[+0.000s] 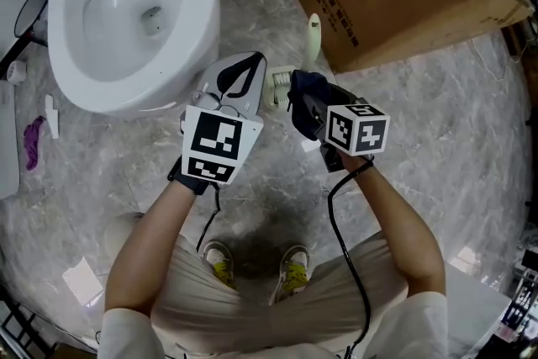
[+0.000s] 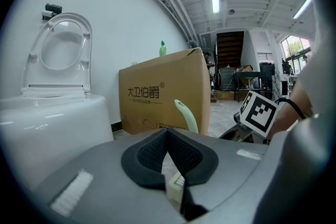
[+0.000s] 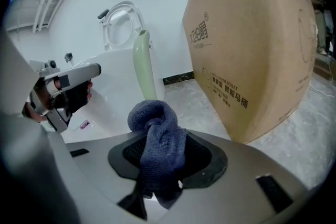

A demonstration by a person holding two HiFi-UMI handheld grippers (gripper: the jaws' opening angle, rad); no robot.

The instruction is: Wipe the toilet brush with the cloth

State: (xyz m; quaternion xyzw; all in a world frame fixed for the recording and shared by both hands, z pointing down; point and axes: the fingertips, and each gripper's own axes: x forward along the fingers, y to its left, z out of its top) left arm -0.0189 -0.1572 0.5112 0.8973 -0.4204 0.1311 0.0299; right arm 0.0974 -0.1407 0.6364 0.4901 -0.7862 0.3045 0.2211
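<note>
Two tools beside the toilet brush (image 3: 143, 65): right gripper (image 3: 161, 161) clamps the blue cloth (image 3: 156, 131), left gripper (image 2: 168, 153) closed, empty. Best approach: wrap the cloth round the handle, stroke downward.

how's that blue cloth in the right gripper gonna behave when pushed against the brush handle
Probably floppy: the cloth bunches in a soft knot and droops from the right gripper, whose jaws are shut on it. Its knit looks grippy, so it should drag rather than slip along the smooth handle. Likely light.

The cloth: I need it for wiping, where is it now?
The cloth is bunched in the right gripper's jaws, centre of the head view, close to the pale green toilet brush handle.
</note>
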